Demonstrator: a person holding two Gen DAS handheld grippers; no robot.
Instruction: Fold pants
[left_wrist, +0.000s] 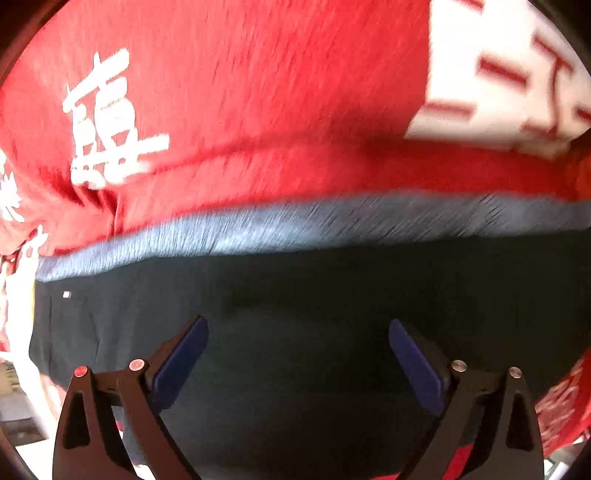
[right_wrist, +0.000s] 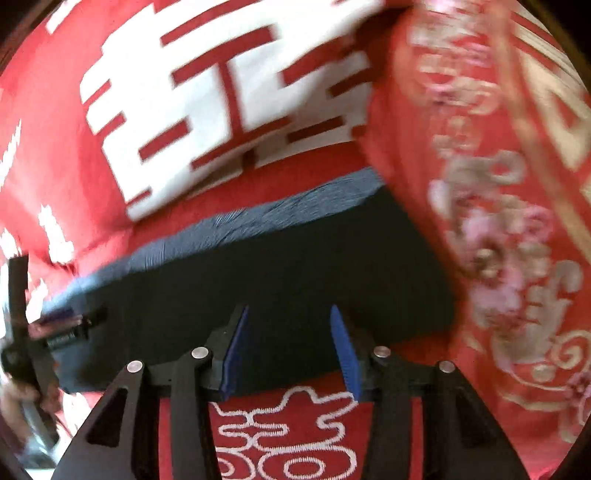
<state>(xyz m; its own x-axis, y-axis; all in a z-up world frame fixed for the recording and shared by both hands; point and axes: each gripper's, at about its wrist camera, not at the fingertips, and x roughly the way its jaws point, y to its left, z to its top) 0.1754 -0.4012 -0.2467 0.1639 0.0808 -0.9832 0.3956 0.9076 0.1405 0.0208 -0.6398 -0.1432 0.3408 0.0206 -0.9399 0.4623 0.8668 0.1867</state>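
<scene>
Dark navy pants (left_wrist: 295, 314) lie folded flat on a red bedspread (left_wrist: 240, 110), with a lighter blue-grey waistband edge (left_wrist: 258, 232) along their far side. My left gripper (left_wrist: 297, 328) is open just above the dark cloth and holds nothing. In the right wrist view the same pants (right_wrist: 277, 266) lie ahead, with the waistband (right_wrist: 240, 225) on the far side. My right gripper (right_wrist: 290, 314) is open over the pants' near edge and is empty. The left gripper (right_wrist: 55, 328) shows at the left of that view, over the pants' left end.
The red bedspread has large white characters (right_wrist: 221, 92) printed on it. A red embroidered pillow or cover (right_wrist: 498, 240) rises at the right, close against the pants' right end. Red cloth with white outlines (right_wrist: 288, 435) lies under my right gripper.
</scene>
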